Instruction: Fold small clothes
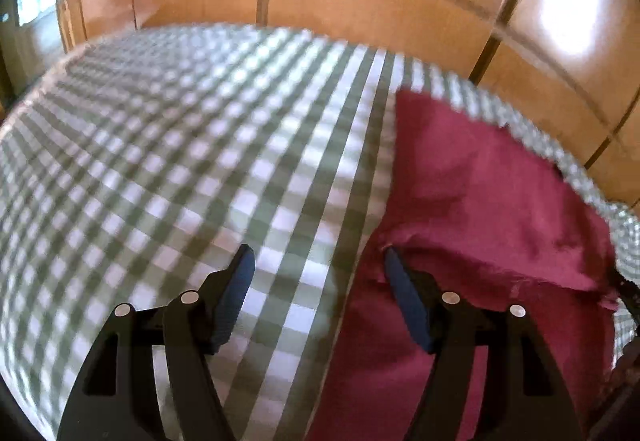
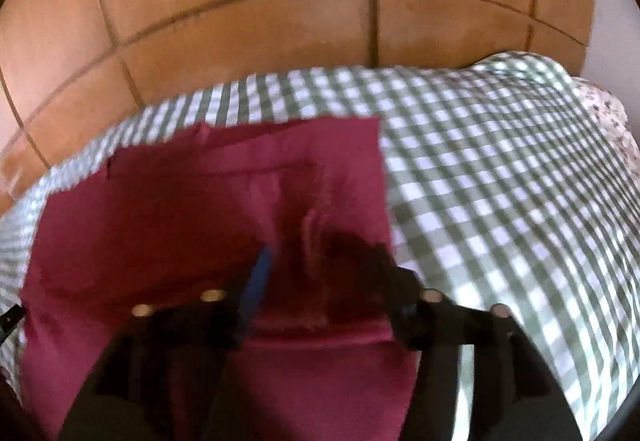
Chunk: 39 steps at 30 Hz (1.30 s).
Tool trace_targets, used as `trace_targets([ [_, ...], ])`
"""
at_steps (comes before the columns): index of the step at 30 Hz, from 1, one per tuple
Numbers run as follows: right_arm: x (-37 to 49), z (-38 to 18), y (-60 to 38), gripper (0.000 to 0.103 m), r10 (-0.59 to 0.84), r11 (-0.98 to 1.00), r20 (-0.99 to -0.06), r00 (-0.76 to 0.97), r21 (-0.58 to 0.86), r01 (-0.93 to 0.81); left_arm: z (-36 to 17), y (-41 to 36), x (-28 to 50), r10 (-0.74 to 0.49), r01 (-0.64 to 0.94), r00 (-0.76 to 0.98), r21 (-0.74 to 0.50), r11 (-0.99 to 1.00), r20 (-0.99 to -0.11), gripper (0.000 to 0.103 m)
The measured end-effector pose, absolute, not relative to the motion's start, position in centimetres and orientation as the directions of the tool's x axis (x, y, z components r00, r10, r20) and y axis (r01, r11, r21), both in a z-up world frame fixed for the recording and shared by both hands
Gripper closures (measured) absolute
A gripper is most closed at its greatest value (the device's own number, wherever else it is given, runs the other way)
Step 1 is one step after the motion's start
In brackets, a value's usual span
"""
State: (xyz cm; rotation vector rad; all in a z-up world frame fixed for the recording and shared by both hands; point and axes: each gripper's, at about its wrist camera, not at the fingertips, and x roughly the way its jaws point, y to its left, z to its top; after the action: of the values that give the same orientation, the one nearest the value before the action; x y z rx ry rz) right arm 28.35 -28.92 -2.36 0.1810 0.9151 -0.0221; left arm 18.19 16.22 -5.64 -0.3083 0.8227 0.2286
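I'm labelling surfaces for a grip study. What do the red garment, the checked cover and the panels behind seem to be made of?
Red garment: thin woven cloth, matte, seen in its soft creases and frayed-looking edge.
Checked cover: woven gingham fabric, probably cotton, matte and draping.
Panels: wood or wood-look laminate, glossy, with bright reflected light patches.

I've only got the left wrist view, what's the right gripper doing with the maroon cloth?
Observer: The right gripper is over the maroon cloth, a raised ridge of fabric between its fingers.
Operator: Shut on it?
Observer: Cannot tell; that view is blurred.
Operator: How does the cloth lie on the far side?
Observer: Flat on the checked sheet, its straight edge running away from the gripper.
Operator: Anything past the sheet?
Observer: A floral fabric at the far right.
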Motion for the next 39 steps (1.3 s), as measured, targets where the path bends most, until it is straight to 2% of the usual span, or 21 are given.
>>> trace_targets([
  [4, 27.1, 0.3, -28.8, 0.043, 0.099, 0.977, -0.745, 0.660, 0.199, 0.079, -2.8, 14.2, 17.3, 0.005, -0.187, 0.754, -0.207, 0.960, -0.657, 0.035],
  [7, 27.9, 1.5, -26.1, 0.042, 0.164, 0.978, -0.723, 0.671, 0.207, -0.016, -2.5, 10.7, 19.0, -0.082, -0.059, 0.754, -0.191, 0.980, -0.651, 0.035],
  [10, 30.3, 0.4, -23.0, 0.034, 0.204, 0.978, -0.744, 0.636, 0.184, -0.098, -3.3, 8.3, 20.7, -0.106, 0.000, 0.732, -0.156, 0.988, -0.673, 0.035],
  [13, 32.7, -2.9, -21.8, 0.030, 0.162, 0.987, -0.808, 0.567, 0.135, -0.088, -5.8, 7.0, 23.1, -0.101, 0.012, 0.657, -0.124, 0.992, -0.747, 0.035],
  [15, 33.7, -5.4, -22.0, 0.023, 0.127, 0.992, -0.836, 0.533, 0.109, -0.066, -7.4, 7.2, 23.8, -0.100, 0.005, 0.621, -0.123, 0.992, -0.777, 0.035],
  [20, 33.2, -5.7, -22.0, 0.018, 0.139, 0.990, -0.803, 0.579, 0.113, -0.082, -4.6, 9.8, 21.8, -0.179, -0.007, 0.690, -0.253, 0.967, -0.702, 0.035],
  [23, 33.0, -5.7, -21.8, 0.017, 0.133, 0.991, -0.801, 0.583, 0.105, -0.082, -2.6, 12.3, 22.4, -0.157, -0.056, 0.731, -0.288, 0.956, -0.664, 0.035],
  [28, 33.2, -5.5, -21.7, 0.017, 0.134, 0.991, -0.799, 0.586, 0.106, -0.082, -2.5, 15.8, 27.0, -0.143, -0.146, 0.686, -0.327, 0.934, -0.713, 0.035],
  [32, 32.9, -5.7, -21.5, 0.016, 0.132, 0.991, -0.798, 0.588, 0.105, -0.080, -3.7, 16.9, 30.9, -0.107, -0.215, 0.638, -0.310, 0.926, -0.762, 0.035],
  [34, 33.0, -5.7, -21.5, 0.015, 0.134, 0.991, -0.798, 0.588, 0.107, -0.081, -4.1, 16.4, 32.1, -0.067, -0.227, 0.627, -0.265, 0.937, -0.776, 0.035],
  [39, 33.0, -5.7, -21.5, 0.015, 0.135, 0.991, -0.797, 0.589, 0.107, -0.082, -7.4, 16.4, 34.5, 0.143, -0.339, 0.549, -0.063, 0.939, -0.823, 0.036],
])
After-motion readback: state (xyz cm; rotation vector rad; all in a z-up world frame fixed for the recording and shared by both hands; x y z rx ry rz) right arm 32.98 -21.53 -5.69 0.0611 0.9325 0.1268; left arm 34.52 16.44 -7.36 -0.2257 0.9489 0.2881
